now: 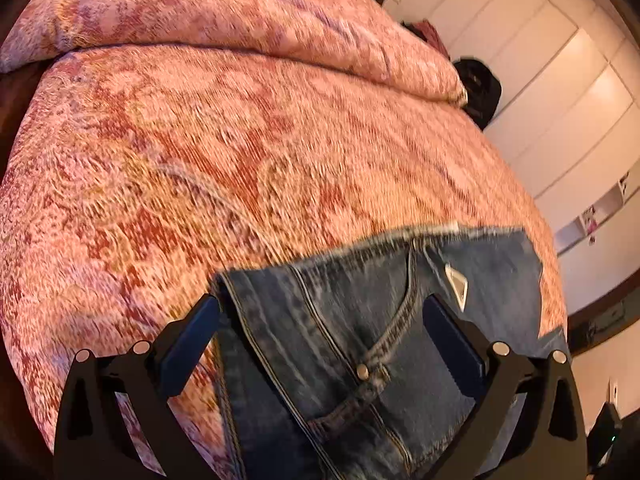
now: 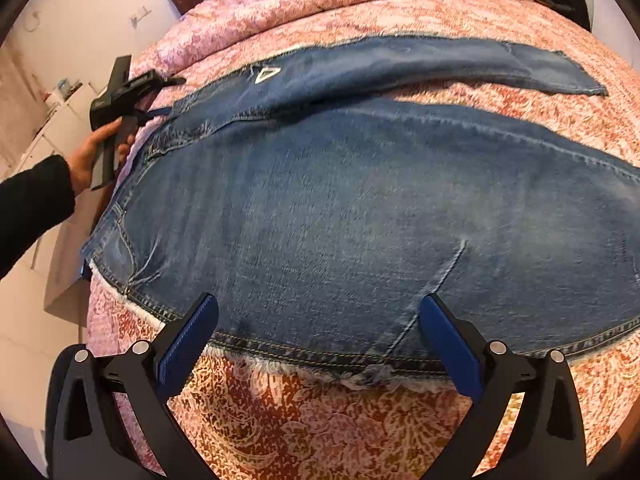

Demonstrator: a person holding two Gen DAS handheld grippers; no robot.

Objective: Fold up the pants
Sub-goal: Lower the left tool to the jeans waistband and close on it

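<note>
Jeans (image 2: pixel 360 208), spread flat on the bed (image 2: pixel 280 420), legs apart; left claw (image 1: pixel 320 320) gaping over the waistband, right claw (image 2: pixel 316 320) gaping over the near leg's seam: best to pinch both edges squarely before lifting that leg across onto the other.
</note>
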